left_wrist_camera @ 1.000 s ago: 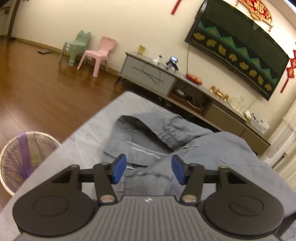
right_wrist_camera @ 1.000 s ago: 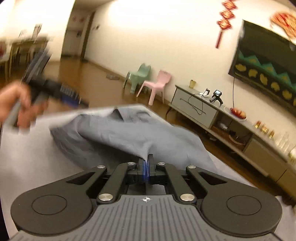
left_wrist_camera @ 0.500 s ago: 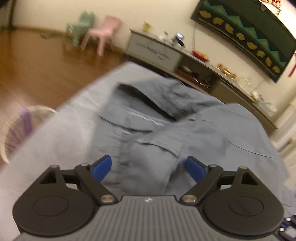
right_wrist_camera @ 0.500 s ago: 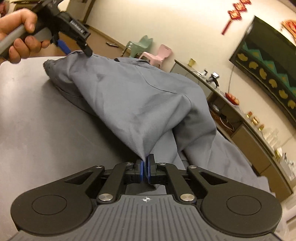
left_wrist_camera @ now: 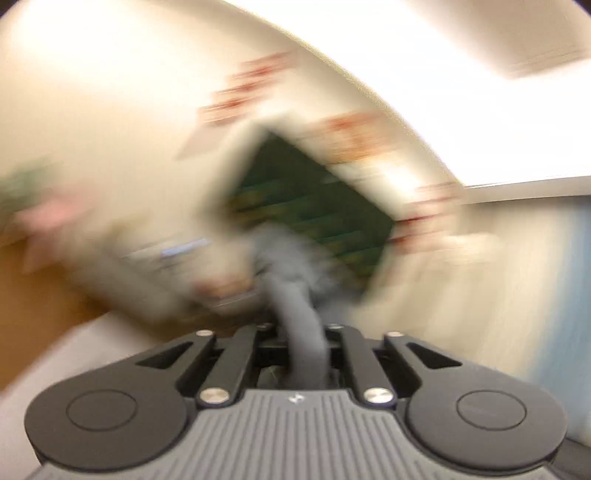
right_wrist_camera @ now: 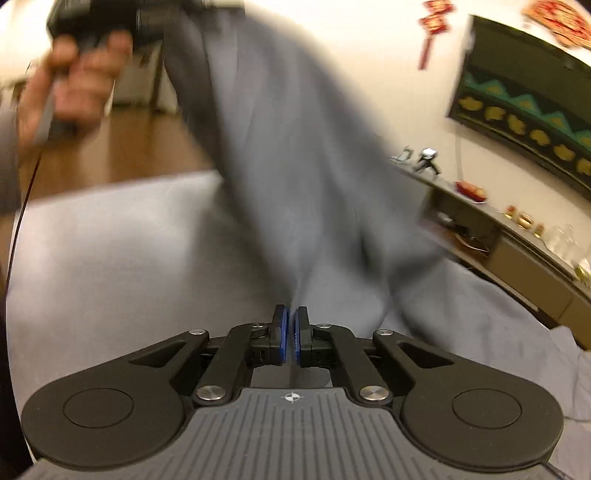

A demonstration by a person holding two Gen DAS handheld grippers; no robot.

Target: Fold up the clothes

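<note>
A grey table (right_wrist_camera: 110, 258) fills the lower part of the right wrist view, and over it hangs the grey garment (right_wrist_camera: 295, 155), stretched into a broad sloping sheet from the upper left down to the near edge, with more of its cloth lying in folds on the table at the right. Behind it a long low cabinet (right_wrist_camera: 517, 240) runs along the pale wall under a dark patterned hanging (right_wrist_camera: 524, 110). At the top left, a person's hand (right_wrist_camera: 70, 85) grips the left gripper (right_wrist_camera: 147, 14), which holds the garment's high end; its fingers are too blurred there to read. In the left wrist view, heavily smeared by motion, the left gripper (left_wrist_camera: 301, 332) has its jaws drawn close around a thick rope of grey cloth that runs straight out between them. The right gripper (right_wrist_camera: 290, 334) has its blue pads (right_wrist_camera: 282, 336) nearly together, a thin edge of the garment pinched in the narrow slit between them.
</note>
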